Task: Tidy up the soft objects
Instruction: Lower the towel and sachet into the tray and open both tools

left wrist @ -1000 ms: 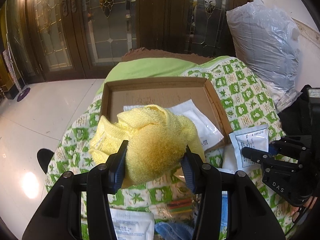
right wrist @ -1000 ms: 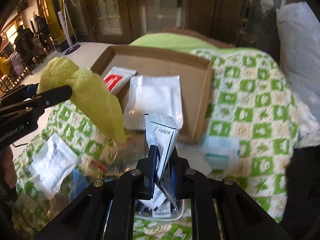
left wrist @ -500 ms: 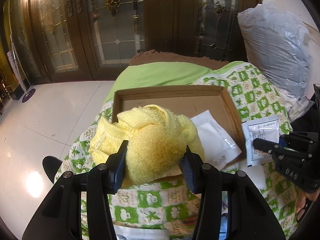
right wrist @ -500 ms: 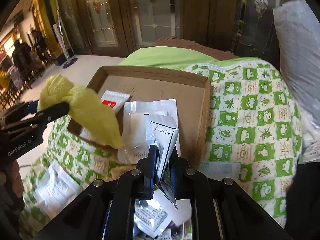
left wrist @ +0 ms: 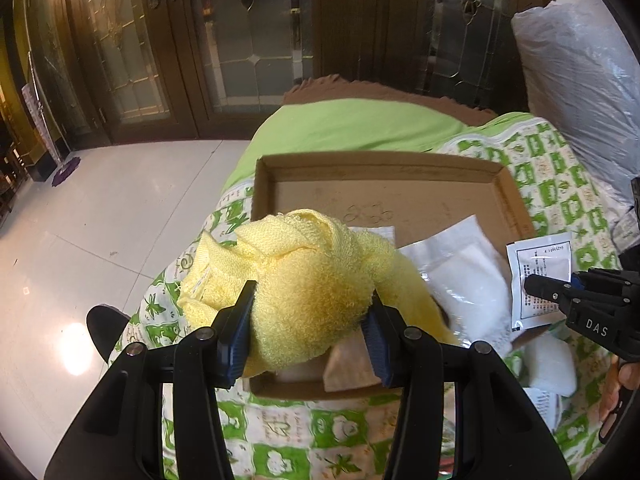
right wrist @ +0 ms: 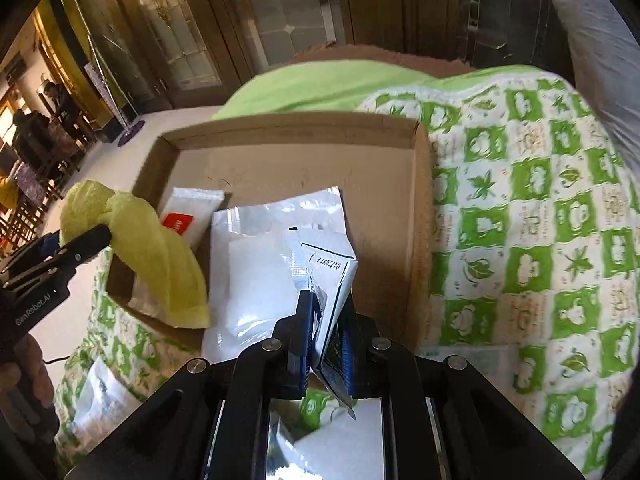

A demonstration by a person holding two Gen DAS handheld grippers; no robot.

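My left gripper (left wrist: 311, 308) is shut on a knotted yellow towel (left wrist: 308, 280) and holds it over the near left corner of a shallow cardboard box (left wrist: 380, 160). The towel (right wrist: 152, 248) hangs down into the box in the right wrist view. My right gripper (right wrist: 326, 312) is shut on a small white printed packet (right wrist: 332, 272), also seen in the left wrist view (left wrist: 538, 276), above the box's near right part. In the box (right wrist: 420, 208) lie a clear plastic pouch (right wrist: 260, 276) and a white packet with a red label (right wrist: 188, 212).
The box rests on a green and white patterned quilt (right wrist: 520, 220) over a green sheet (left wrist: 352, 128). More packets (left wrist: 548, 368) lie on the quilt near the box. A large plastic bag (left wrist: 580, 80) stands at the right. Wooden glass doors (left wrist: 240, 40) and white floor (left wrist: 80, 220) are beyond.
Both grippers moved forward over the box with their loads. The towel went from in front of the box to over its near left corner. The packet now hovers over the pouch.
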